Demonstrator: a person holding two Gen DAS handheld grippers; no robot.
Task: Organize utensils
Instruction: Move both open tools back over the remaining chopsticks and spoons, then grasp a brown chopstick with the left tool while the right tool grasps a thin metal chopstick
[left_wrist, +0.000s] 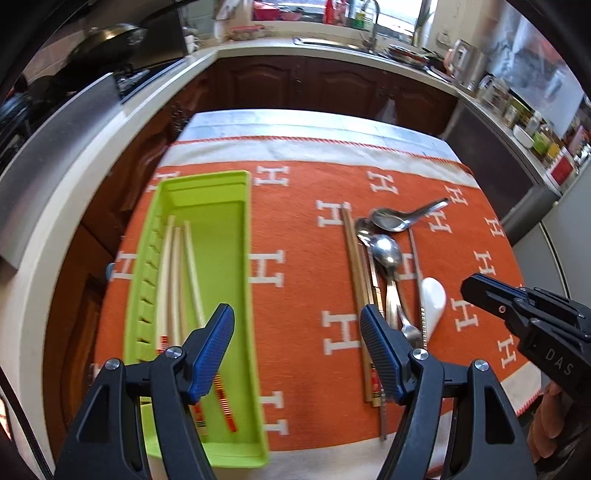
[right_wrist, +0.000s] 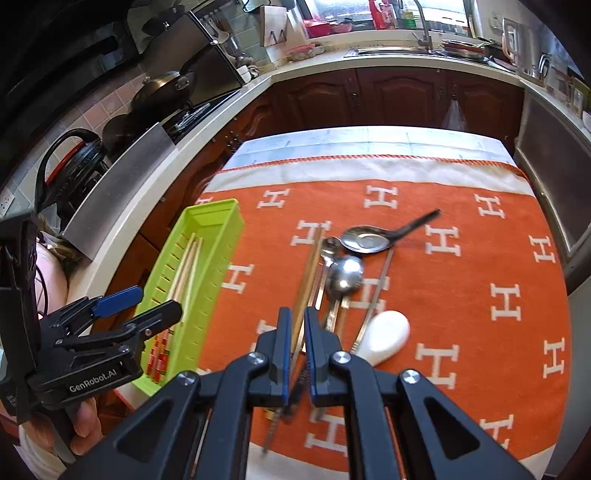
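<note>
**Chopsticks go to the tray, the spoons wait on the cloth**

In the left wrist view, the left gripper (left_wrist: 297, 354) hangs above the orange cloth (left_wrist: 295, 221) with its jaws wide apart and nothing between them. Below its left finger lies the green tray (left_wrist: 207, 192), which already holds several pale chopsticks (left_wrist: 177, 266) with red patterned ends. To the right, well apart from the tray, the loose utensils lie in a small heap: a pair of wooden chopsticks (left_wrist: 354, 266), metal spoons (left_wrist: 386, 251) partly one over another, a thin metal chopstick (left_wrist: 415, 254) and a white ceramic spoon (left_wrist: 434, 295). The right gripper (left_wrist: 480, 288) enters from the right side, near the white spoon.

In the right wrist view, the right gripper (right_wrist: 295, 332) has its jaws almost together, directly over the wooden chopsticks (right_wrist: 308, 273). Whether the pads already press a chopstick, I cannot tell (the narrow gap hides the contact). The left gripper (right_wrist: 147, 302) is beside the green tray (right_wrist: 221, 218), open.

About handling, my judgement: the wooden sticks are light and stiff, and best taken near the thick end. The metal spoons (right_wrist: 345, 277) are smooth and can slip, so the handle is the better place. The white spoon (right_wrist: 386, 332) seems fragile and needs a gentle setting down.
</note>
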